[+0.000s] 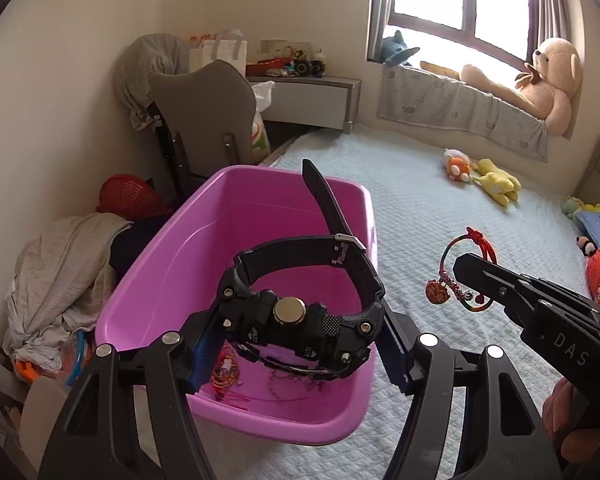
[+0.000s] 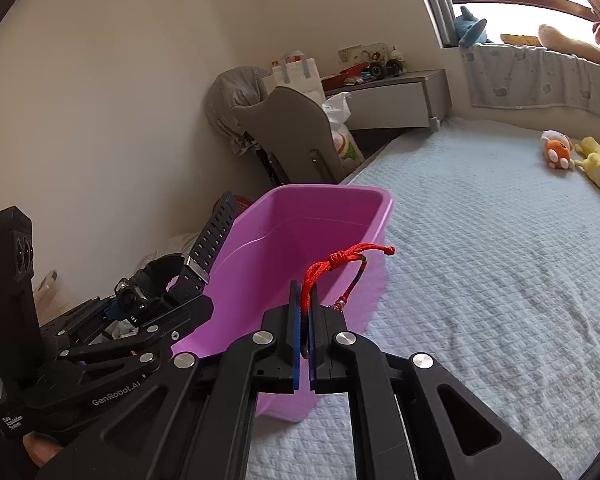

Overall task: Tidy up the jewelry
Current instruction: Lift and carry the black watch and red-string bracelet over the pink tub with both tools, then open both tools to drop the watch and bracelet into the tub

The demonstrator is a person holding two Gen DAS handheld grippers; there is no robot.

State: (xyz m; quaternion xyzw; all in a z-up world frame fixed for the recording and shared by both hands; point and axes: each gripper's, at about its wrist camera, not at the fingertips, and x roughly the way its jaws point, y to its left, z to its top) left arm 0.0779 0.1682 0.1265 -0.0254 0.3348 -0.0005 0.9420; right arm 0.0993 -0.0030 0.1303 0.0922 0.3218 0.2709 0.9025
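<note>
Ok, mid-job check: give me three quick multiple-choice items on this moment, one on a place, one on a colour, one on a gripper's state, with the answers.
1. Where is the chunky black wristwatch?
A. lying on the quilt
B. between the left gripper fingers, above the pink plastic bin
C. on the window ledge

2. What colour is the knotted cord of the charm bracelet?
A. red
B. white
C. green

3. How is the right gripper?
A. wide open, holding nothing
B. out of view
C. shut on the bracelet cord

Answers: 1 B, the watch case sits clamped between the blue pads over the bin. 2 A, the knot is bright red. 3 C, its pads pinch the cord.
</note>
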